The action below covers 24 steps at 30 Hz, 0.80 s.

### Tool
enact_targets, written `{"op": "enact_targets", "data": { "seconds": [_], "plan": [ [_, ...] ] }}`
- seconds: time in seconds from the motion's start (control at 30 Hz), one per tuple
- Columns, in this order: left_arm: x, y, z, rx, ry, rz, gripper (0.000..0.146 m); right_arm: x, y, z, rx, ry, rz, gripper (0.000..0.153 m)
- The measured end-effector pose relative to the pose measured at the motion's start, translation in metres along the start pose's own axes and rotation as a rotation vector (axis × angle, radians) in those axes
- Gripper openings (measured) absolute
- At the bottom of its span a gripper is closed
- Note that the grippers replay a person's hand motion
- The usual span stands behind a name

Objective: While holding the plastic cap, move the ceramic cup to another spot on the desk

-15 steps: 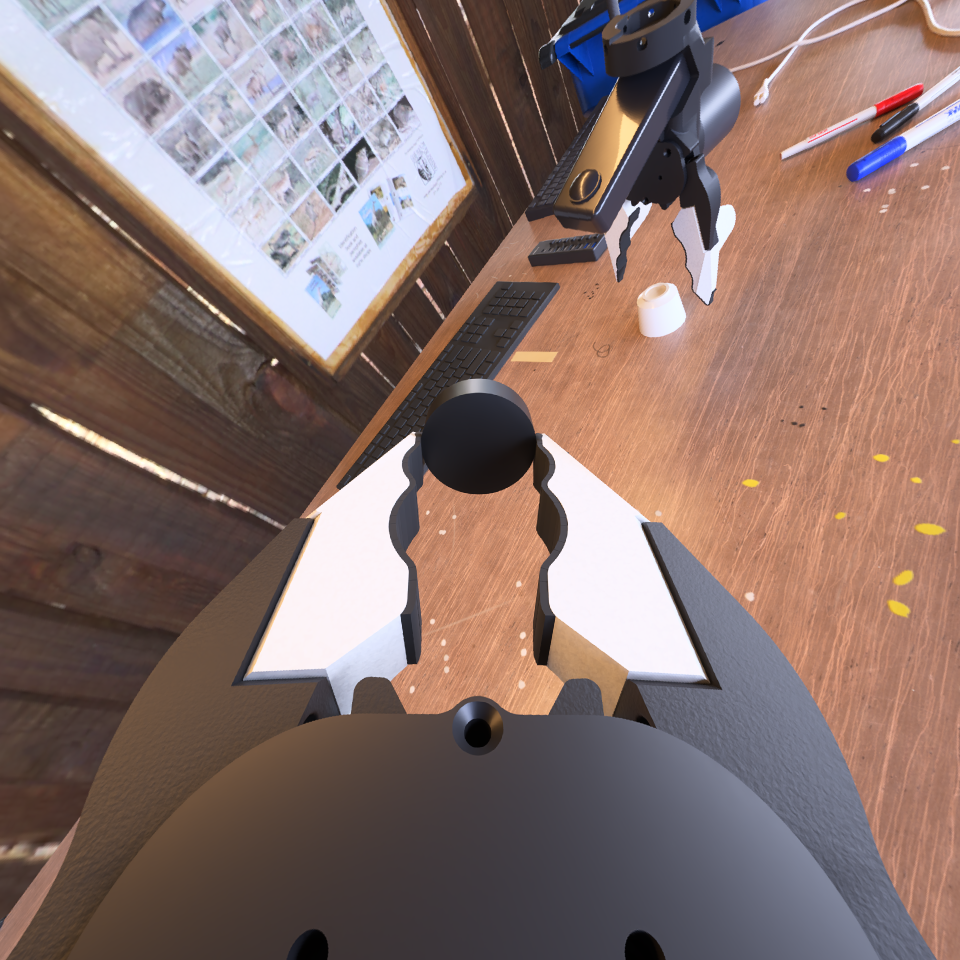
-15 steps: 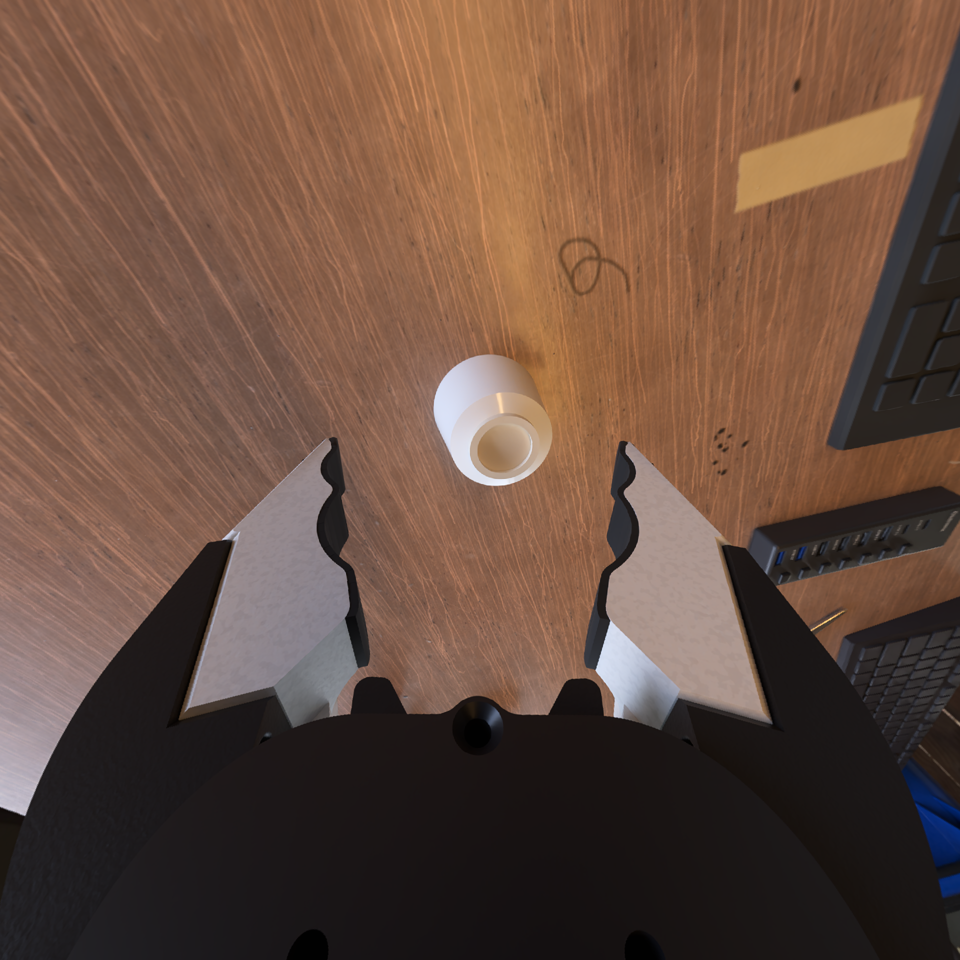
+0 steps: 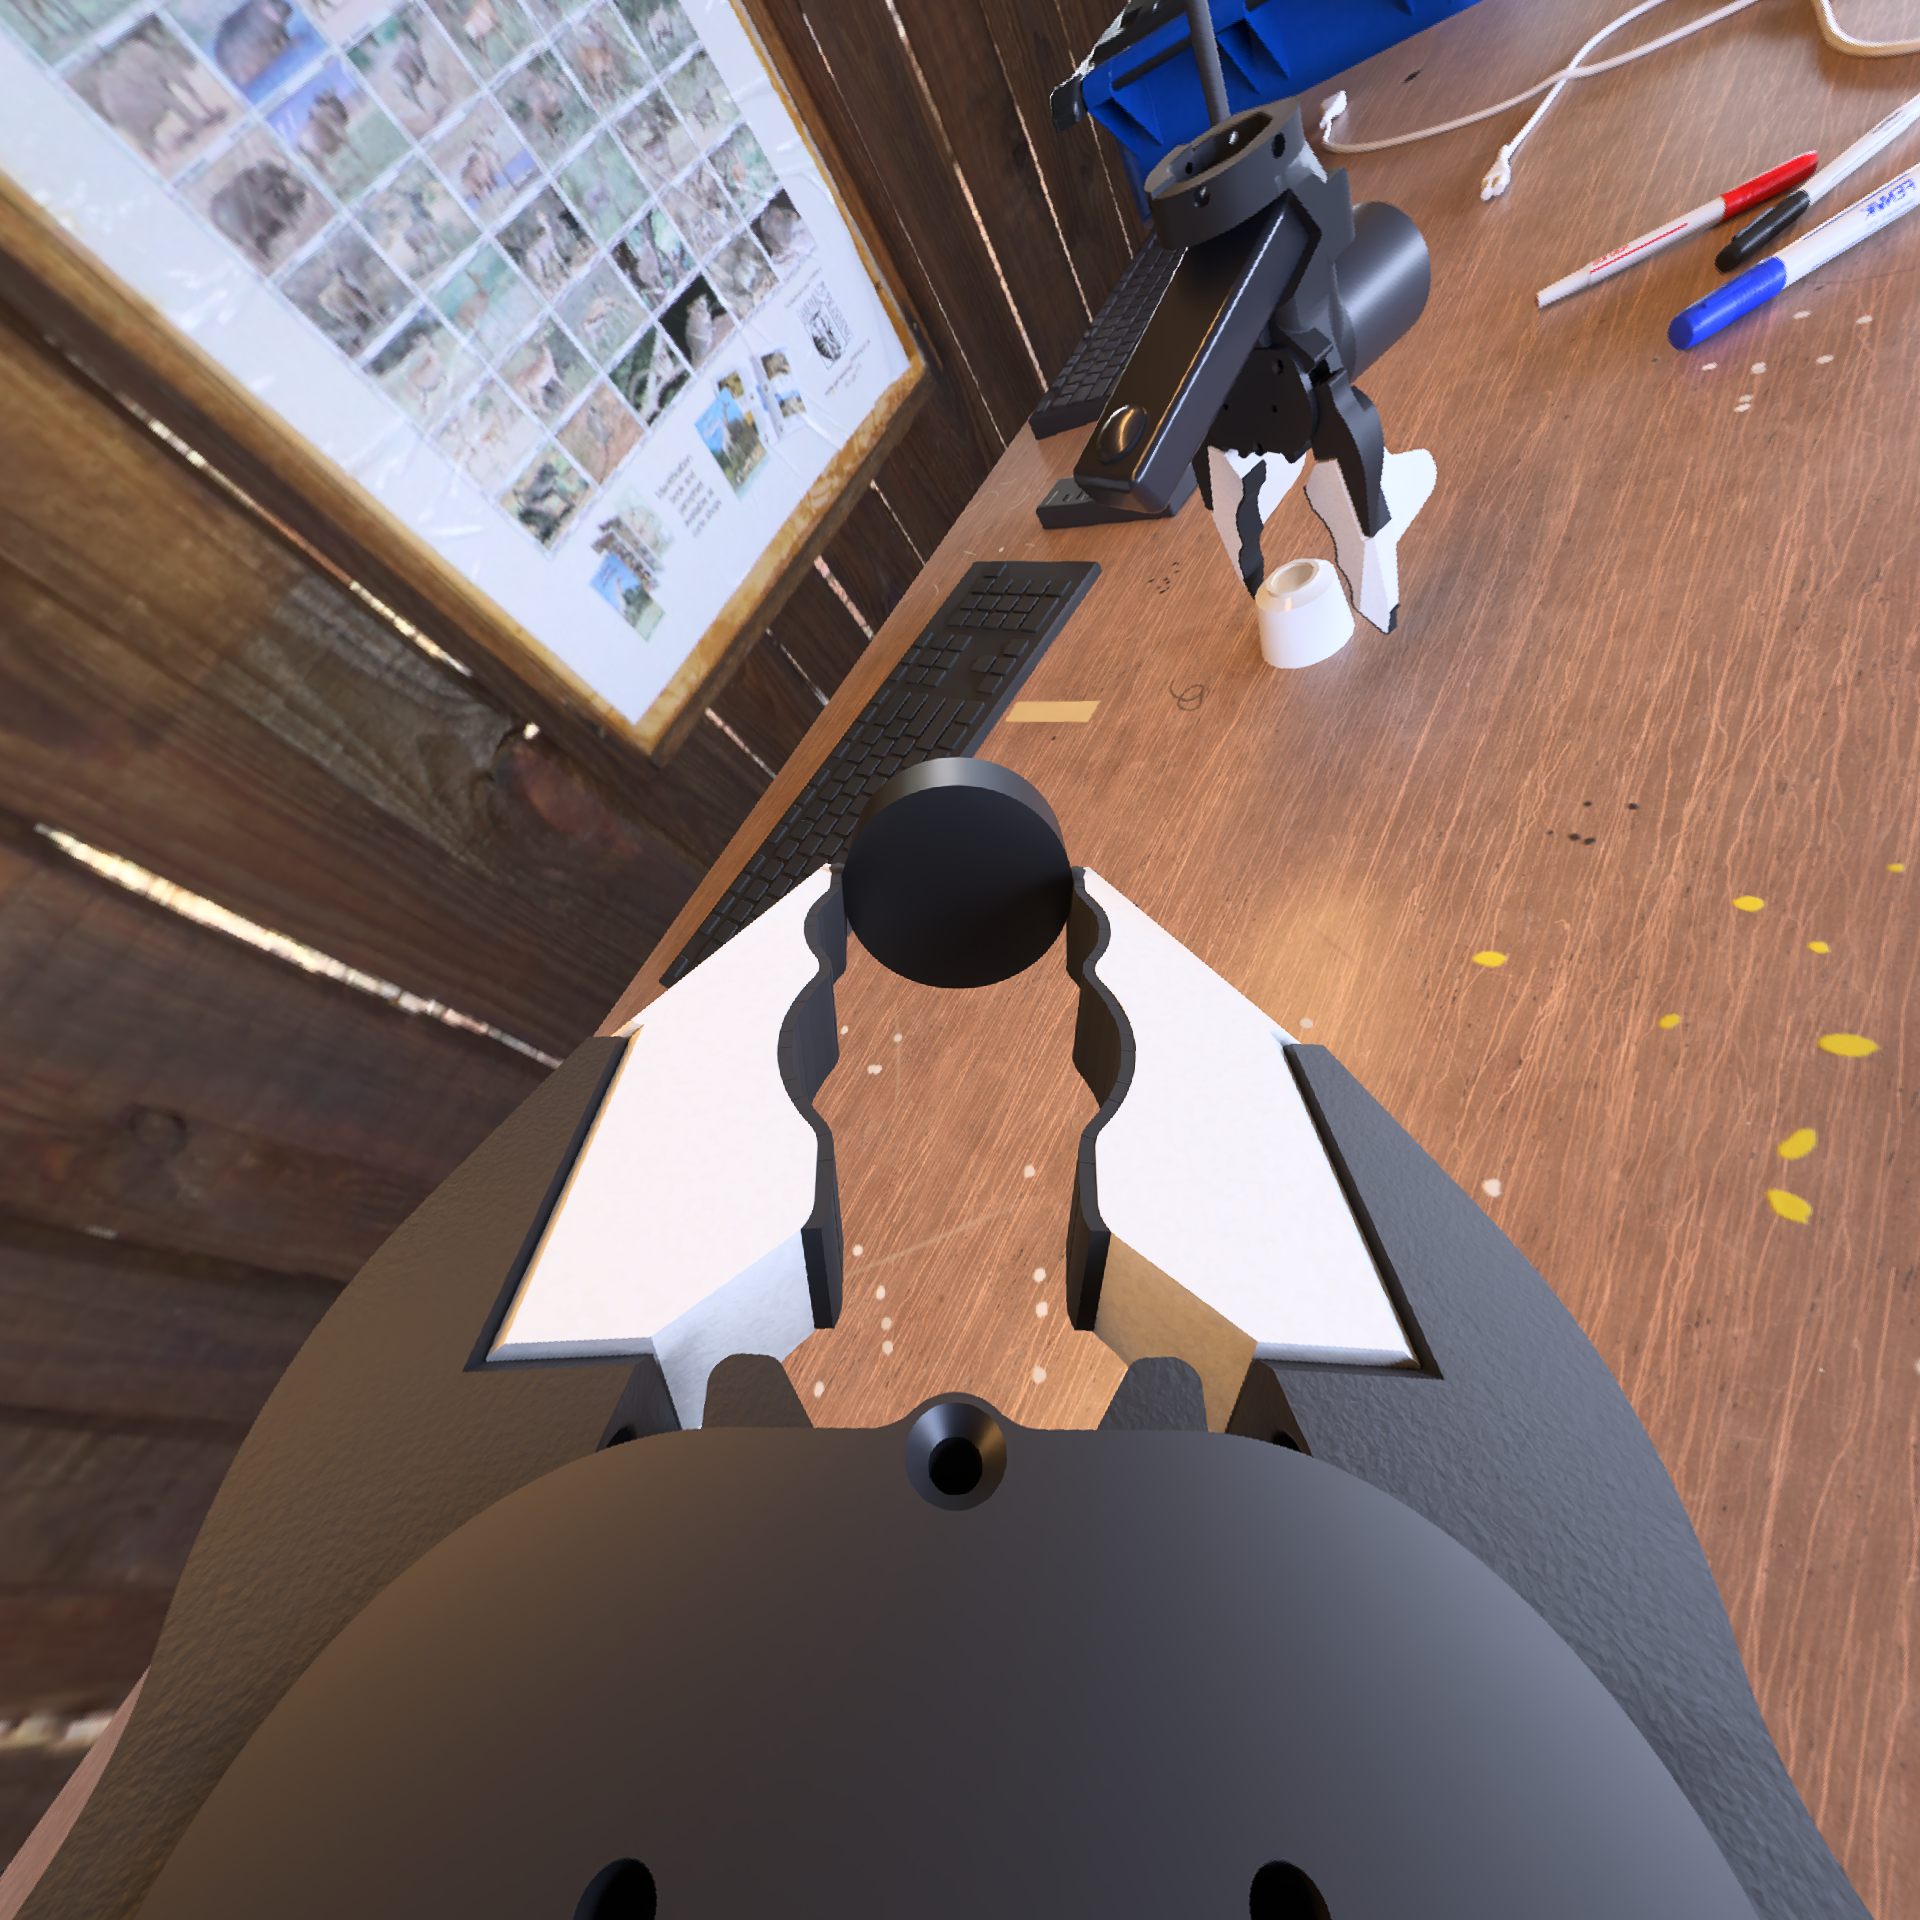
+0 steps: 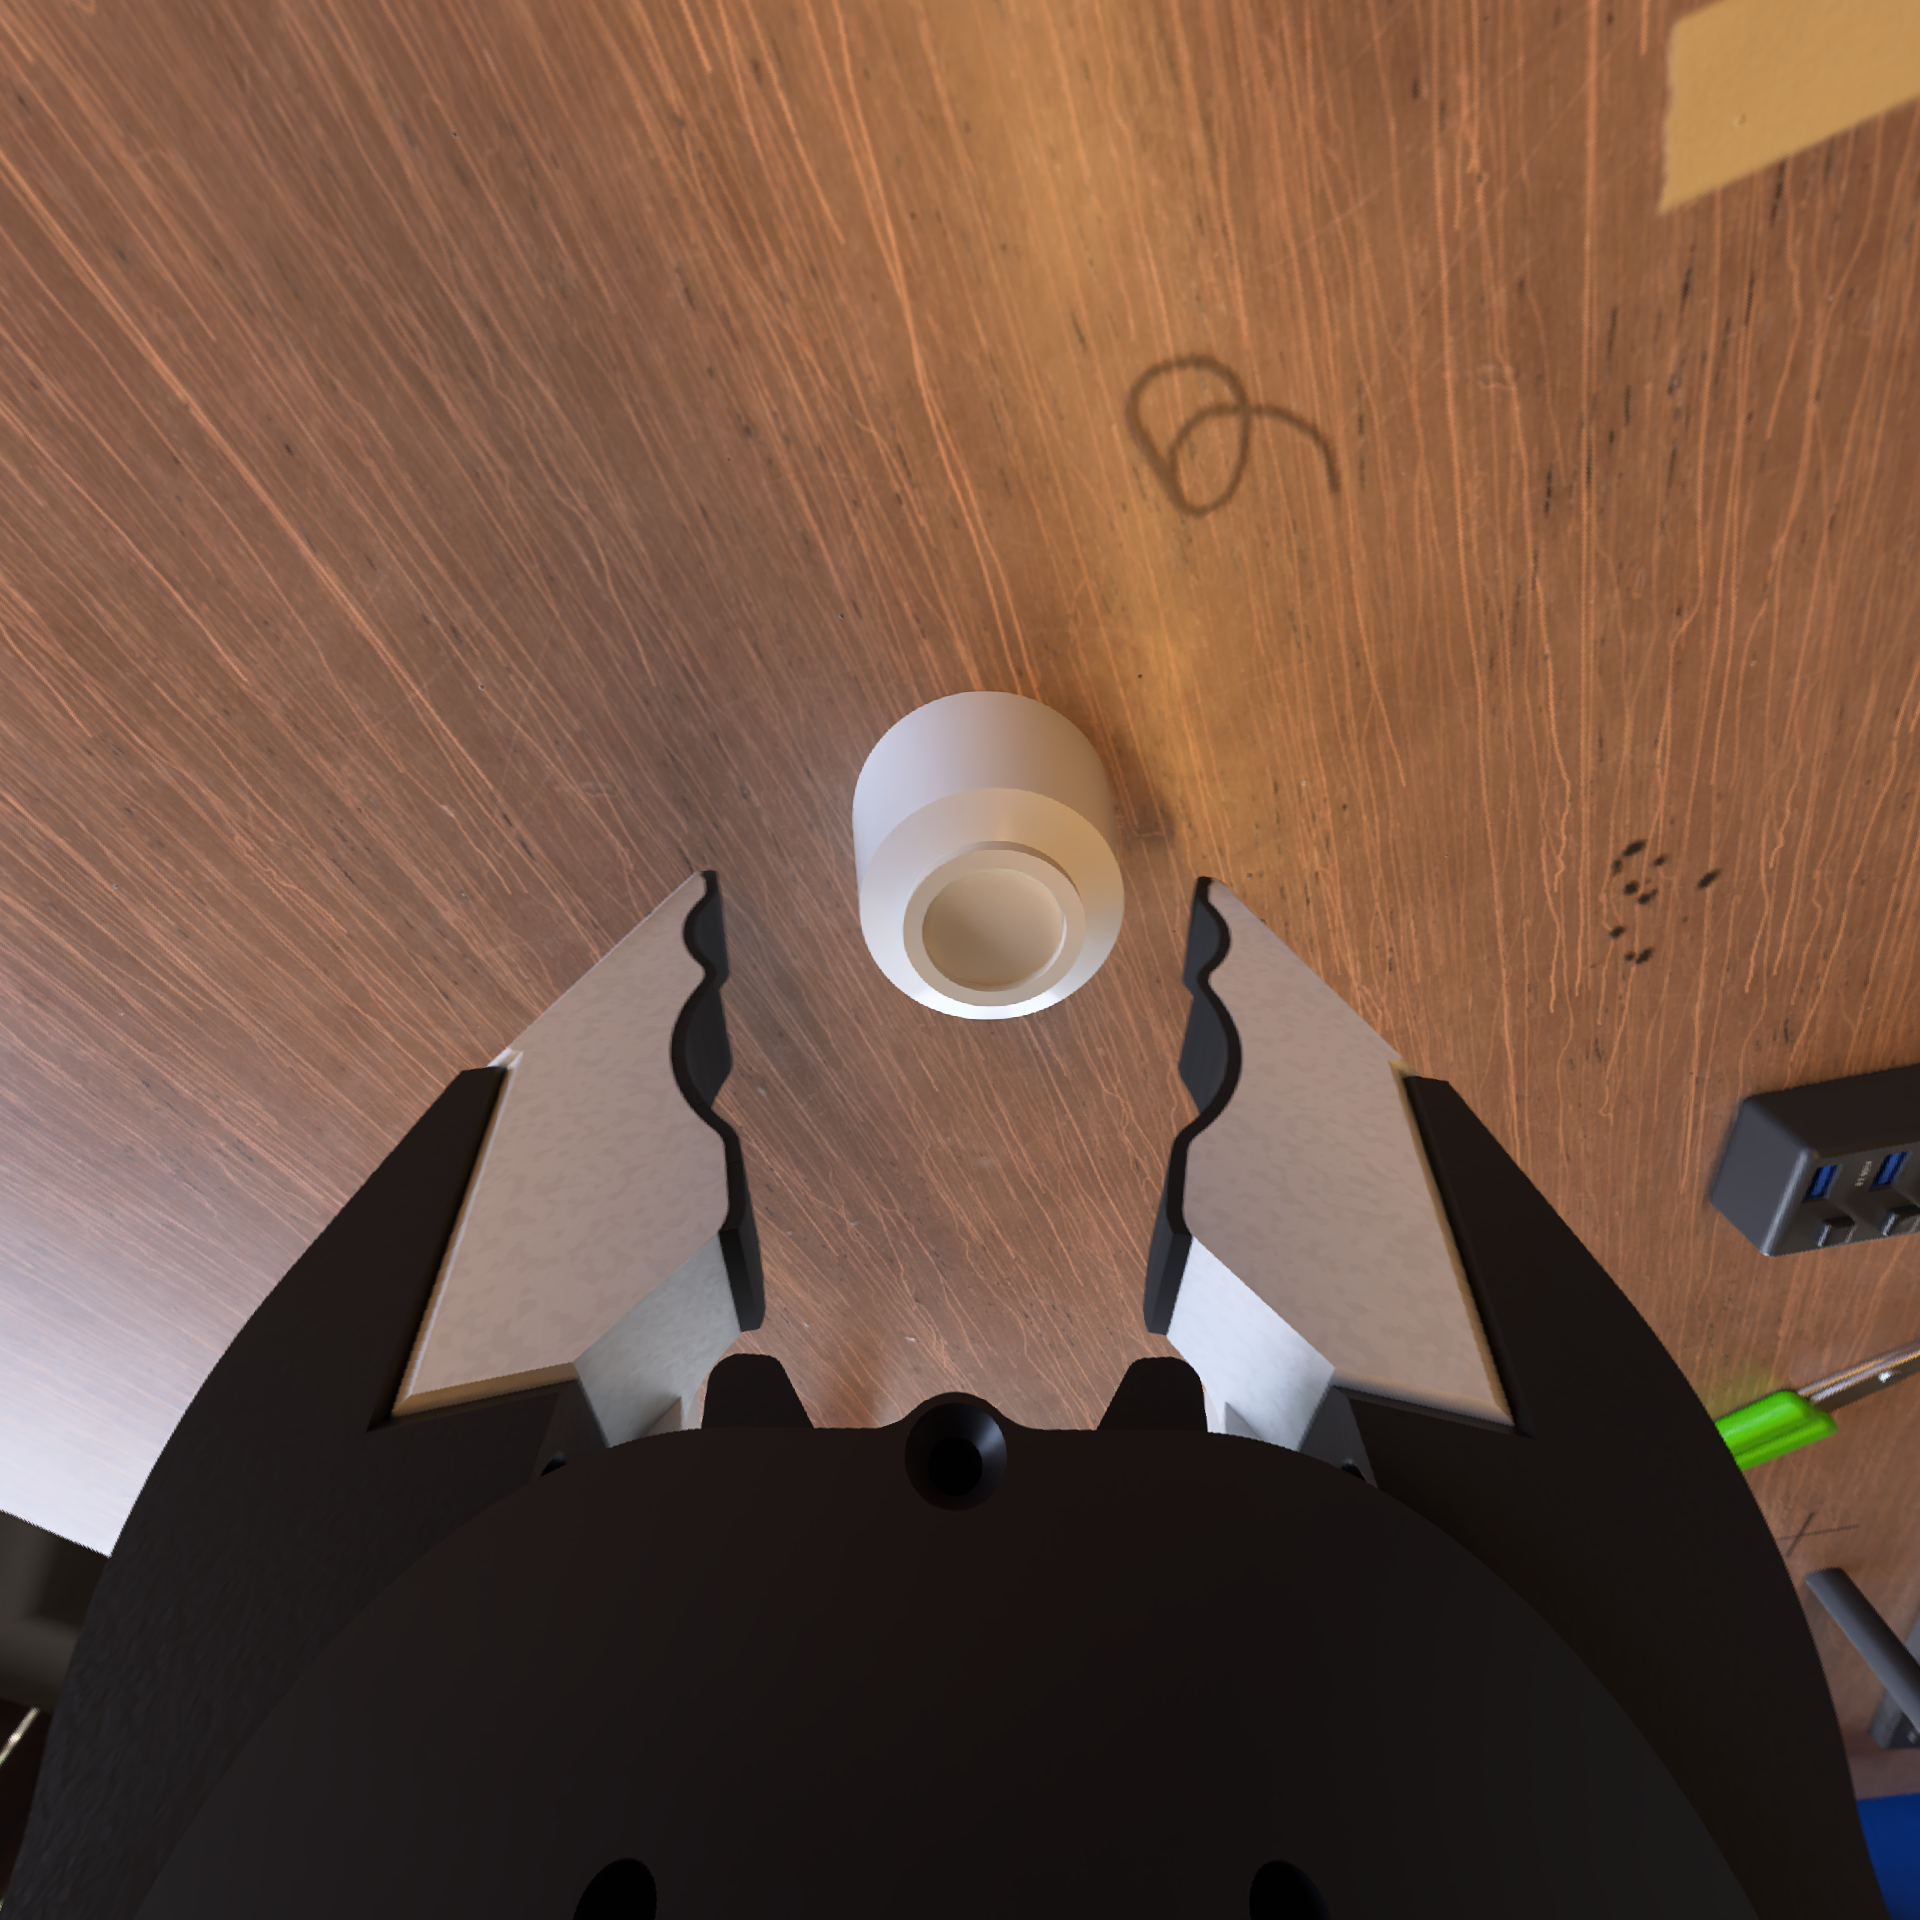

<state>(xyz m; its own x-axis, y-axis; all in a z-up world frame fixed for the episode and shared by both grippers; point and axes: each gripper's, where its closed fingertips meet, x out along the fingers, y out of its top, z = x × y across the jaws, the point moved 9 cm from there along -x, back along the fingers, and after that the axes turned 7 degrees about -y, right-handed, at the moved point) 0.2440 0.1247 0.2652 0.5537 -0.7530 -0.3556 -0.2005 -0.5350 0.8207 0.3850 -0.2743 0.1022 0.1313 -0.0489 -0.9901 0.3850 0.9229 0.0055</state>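
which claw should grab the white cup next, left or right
Right. The right claw is open, pointing down at the cup, which sits just past its fingertips. The left claw is shut on the black cap, far from the cup.

The left gripper is pinching the black plastic cap at frame centre, while the right gripper, jaws spread wide, is pointing straight down from the lower frame.

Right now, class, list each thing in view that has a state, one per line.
Plastic cap: clamped in the left hand-held gripper, above the desk.
Ceramic cup: upside down on the desk, ungrasped.
Right hand-held gripper: open, fingers either side of the cup.
Red marker: capped, lying flat.
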Motion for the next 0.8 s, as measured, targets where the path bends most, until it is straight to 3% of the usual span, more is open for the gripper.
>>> {"op": "enact_targets", "data": {
  "seconds": [0.2, 0.33, 0.43, 0.5, 0.6, 0.8],
  "plan": [
    [0.0, 0.002, 0.003, 0.014, -0.004, -0.002, 0.042, -0.001, -0.001, 0.005, 0.014, -0.007, 0.007, 0.05],
    [0.0, 0.003, 0.004, 0.024, -0.004, -0.003, 0.042, -0.004, -0.004, 0.004, 0.015, -0.031, 0.001, 0.049],
    [-0.001, 0.003, 0.003, 0.023, 0.0, -0.004, 0.042, -0.027, -0.011, 0.008, 0.024, -0.073, 0.006, 0.049],
    [-0.003, 0.003, 0.002, 0.023, 0.008, -0.008, 0.042, -0.064, -0.015, 0.015, 0.029, -0.127, 0.024, 0.049],
    [-0.007, 0.002, -0.001, 0.017, 0.019, 0.002, 0.042, -0.144, -0.011, 0.025, 0.019, -0.239, 0.059, 0.049],
    [-0.019, 0.002, -0.005, 0.008, 0.042, 0.011, 0.042, -0.298, 0.047, 0.012, -0.103, -0.438, 0.163, 0.049]
  ]
}}
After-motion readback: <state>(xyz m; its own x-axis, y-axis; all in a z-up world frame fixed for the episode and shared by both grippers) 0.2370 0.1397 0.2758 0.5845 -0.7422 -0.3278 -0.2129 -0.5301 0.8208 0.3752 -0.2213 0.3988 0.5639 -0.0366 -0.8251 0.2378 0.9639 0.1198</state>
